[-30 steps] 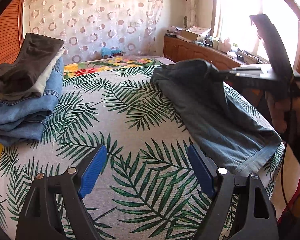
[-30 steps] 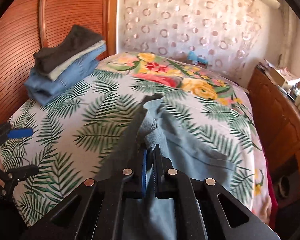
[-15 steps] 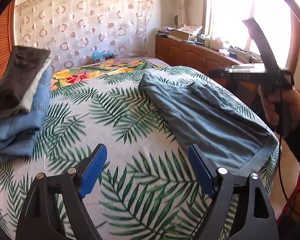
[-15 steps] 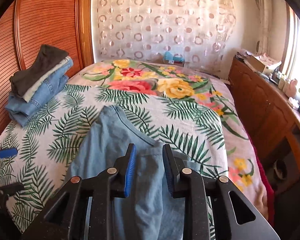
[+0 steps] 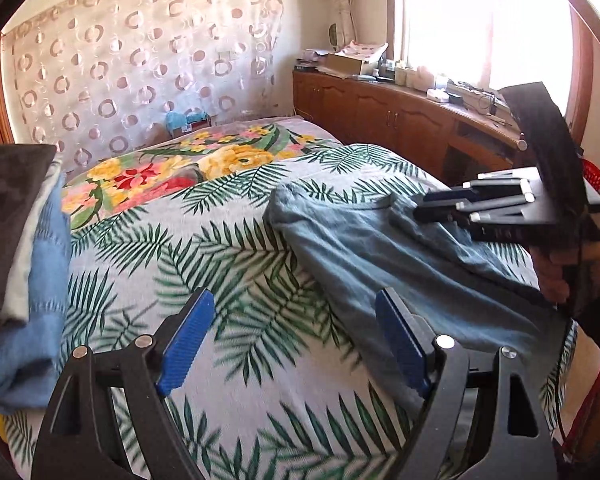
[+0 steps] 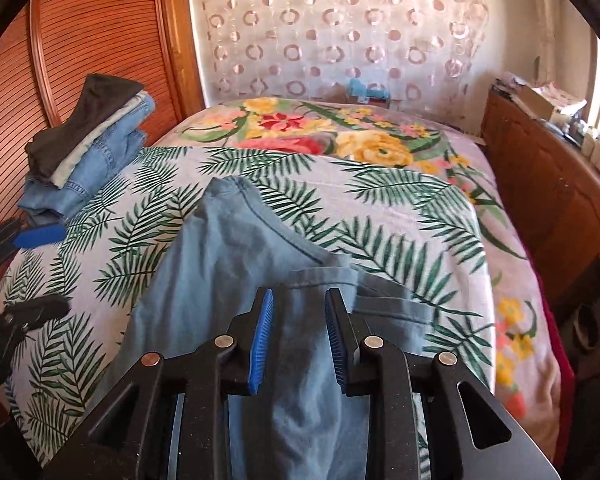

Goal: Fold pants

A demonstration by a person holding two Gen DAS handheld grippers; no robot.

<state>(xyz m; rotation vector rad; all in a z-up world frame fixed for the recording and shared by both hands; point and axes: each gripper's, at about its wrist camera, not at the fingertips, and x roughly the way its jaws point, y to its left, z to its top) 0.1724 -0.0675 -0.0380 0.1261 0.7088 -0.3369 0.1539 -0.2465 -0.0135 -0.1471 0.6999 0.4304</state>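
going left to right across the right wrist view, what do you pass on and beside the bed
left gripper at the edge → stack of folded clothes → blue pants lying on the leaf-print bedspread → wooden cabinet

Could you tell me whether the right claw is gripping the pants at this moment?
No, the right claw is open above the pants, pinching no cloth.

A: Pants (image 5: 384,256)?
B: Blue-grey, soft fabric, lying flat on the bed (image 5: 228,240) w/ the palm-leaf cover, right half.
A: Folded?
B: Partly. One layer doubled over near the right edge, stitched seam showing. Far end narrow & rumpled, pointing twd the flowered blanket (image 6: 320,128).
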